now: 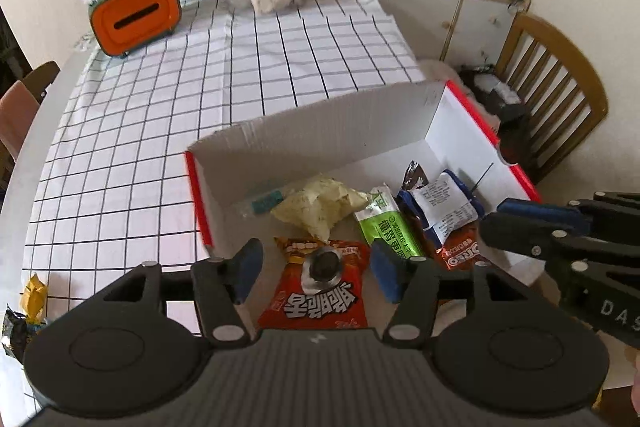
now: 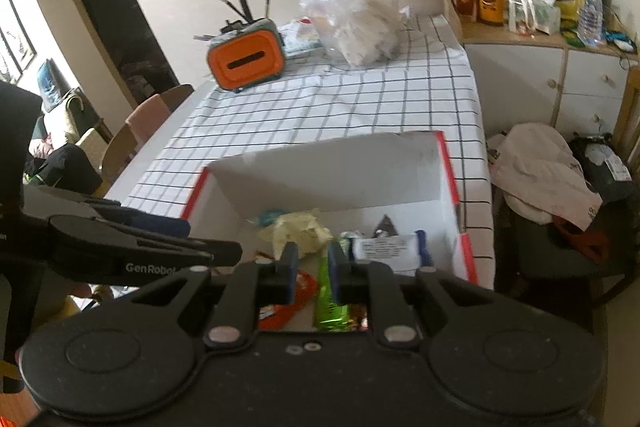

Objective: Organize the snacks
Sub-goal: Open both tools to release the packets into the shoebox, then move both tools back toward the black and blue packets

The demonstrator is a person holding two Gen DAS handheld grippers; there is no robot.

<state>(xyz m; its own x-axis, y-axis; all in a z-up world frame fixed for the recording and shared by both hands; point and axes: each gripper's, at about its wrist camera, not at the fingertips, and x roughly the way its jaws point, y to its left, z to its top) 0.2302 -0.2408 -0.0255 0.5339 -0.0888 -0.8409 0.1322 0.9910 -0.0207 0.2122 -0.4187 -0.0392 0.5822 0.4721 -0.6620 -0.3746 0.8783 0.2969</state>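
Evidently mid-sort: inside the cardboard box (image 1: 320, 131), the left gripper (image 1: 316, 271) hangs spread above the red snack packet (image 1: 320, 291), the right gripper (image 2: 313, 273) stands pressed together and empty, and more packets outside the box need fetching next.

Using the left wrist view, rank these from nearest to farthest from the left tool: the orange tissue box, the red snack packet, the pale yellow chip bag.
1. Red snack packet, in the box, directly between the left tool's open fingers.
2. Pale yellow chip bag, mid-box, just beyond.
3. Orange tissue box, far left of the table.
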